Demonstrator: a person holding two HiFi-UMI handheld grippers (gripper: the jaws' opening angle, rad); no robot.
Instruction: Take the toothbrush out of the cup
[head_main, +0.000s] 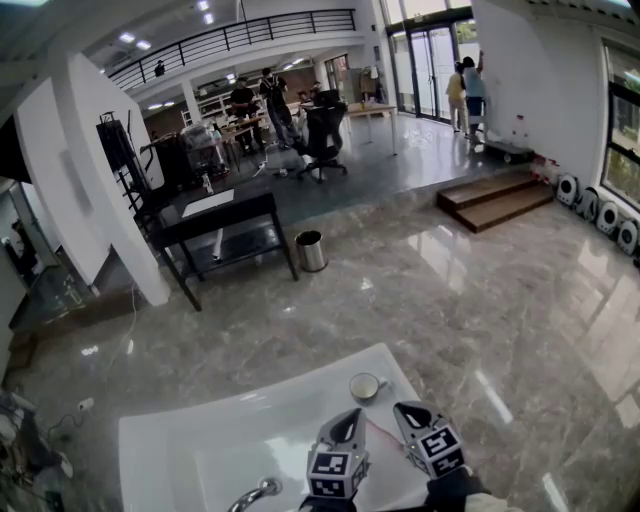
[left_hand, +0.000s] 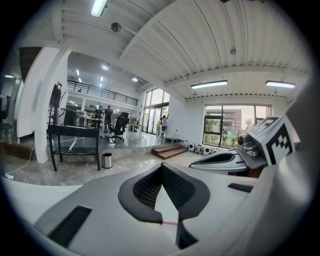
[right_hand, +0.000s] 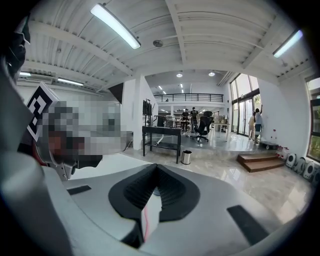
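A small white cup stands on the far right corner of the white washbasin, and I see nothing sticking out of it. A thin pink toothbrush lies slanted on the basin between my two grippers. The left gripper and the right gripper hover side by side just short of the cup, both shut. In the left gripper view the pads meet, and a pink line crosses the white slit below. In the right gripper view a pink strip runs along the slit.
A chrome tap sits at the basin's near edge. Beyond the basin is marble floor with a metal bin, a black table and wooden steps. People stand far off by desks and the glass doors.
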